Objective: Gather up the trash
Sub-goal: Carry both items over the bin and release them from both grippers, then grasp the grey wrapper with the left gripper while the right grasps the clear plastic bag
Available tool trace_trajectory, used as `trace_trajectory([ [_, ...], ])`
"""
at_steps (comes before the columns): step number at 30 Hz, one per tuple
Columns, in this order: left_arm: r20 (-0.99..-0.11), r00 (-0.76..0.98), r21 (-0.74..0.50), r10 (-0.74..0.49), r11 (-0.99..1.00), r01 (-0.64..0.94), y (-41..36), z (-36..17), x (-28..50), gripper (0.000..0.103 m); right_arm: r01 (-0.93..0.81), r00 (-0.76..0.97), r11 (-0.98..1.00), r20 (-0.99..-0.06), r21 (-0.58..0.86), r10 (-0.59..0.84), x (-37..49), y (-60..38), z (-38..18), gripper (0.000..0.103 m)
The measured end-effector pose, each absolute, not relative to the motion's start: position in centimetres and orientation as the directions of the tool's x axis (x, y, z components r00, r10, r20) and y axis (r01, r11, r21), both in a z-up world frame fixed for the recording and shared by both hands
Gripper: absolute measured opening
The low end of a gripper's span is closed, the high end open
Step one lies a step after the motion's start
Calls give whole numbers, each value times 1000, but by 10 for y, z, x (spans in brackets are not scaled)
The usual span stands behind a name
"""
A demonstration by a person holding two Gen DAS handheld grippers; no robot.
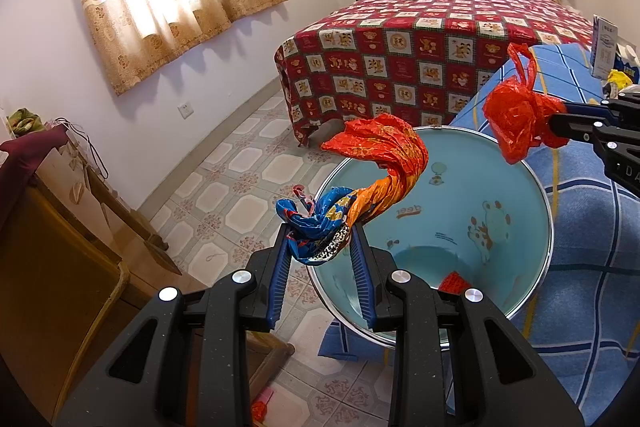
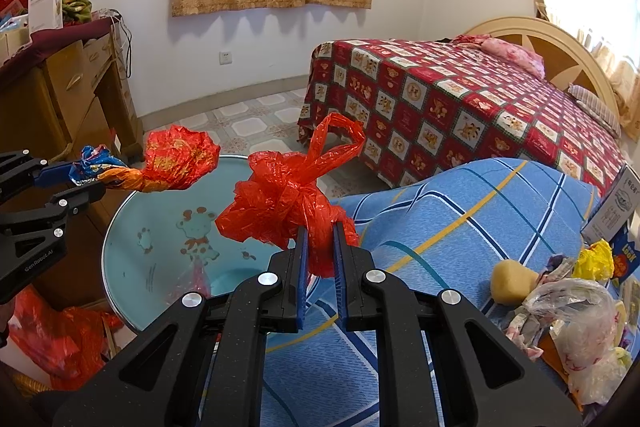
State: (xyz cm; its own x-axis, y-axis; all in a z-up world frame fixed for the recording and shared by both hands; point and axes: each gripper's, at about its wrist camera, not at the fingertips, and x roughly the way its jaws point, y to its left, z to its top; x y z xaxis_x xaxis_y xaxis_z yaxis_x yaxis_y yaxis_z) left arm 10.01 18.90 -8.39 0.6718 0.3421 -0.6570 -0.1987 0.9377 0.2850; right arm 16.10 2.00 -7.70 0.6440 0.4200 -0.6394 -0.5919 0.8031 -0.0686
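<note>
Two pieces of trash hang over the light-blue bin [image 1: 460, 211], each pinched by one pair of tongs, which I judge is the setup for dropping both in. The left tongs [image 1: 320, 239] are clamped on the blue end of a twisted foil wrapper [image 1: 372, 167], so its orange and red fan pokes out above the bin's mouth. The right tongs [image 2: 318, 247] are squeezed tight on the knotted neck of a crumpled red plastic bag [image 2: 288, 199], its looped handle standing up. The bin leans against a blue checked mattress [image 2: 460, 211], its cartoon-printed inside facing the tongs. More trash, a clear bag [image 2: 576, 323] and a yellow wad [image 2: 594, 259], lies on the mattress.
</note>
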Motion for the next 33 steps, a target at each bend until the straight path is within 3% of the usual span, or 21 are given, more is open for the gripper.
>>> trace_trajectory([
  [13, -667, 673, 274, 320, 945, -177, 181, -89, 101, 35, -607, 632, 792, -644, -66, 431, 158, 26, -79, 14],
  [15, -667, 676, 270, 313, 947, -172, 182, -88, 100, 42, -617, 624, 785, -646, -61, 440, 156, 29, -81, 31],
  [21, -667, 681, 264, 300, 951, -161, 175, -90, 99, 58, -614, 623, 787, -648, -56, 439, 155, 29, -85, 52],
  [24, -672, 679, 259, 295, 953, -157, 174, -92, 99, 65, -608, 625, 792, -647, -53, 437, 152, 24, -85, 54],
  [33, -708, 666, 255, 235, 965, -69, 138, -109, 103, 67, -517, 702, 854, -600, -60, 383, 116, -53, -75, 67],
])
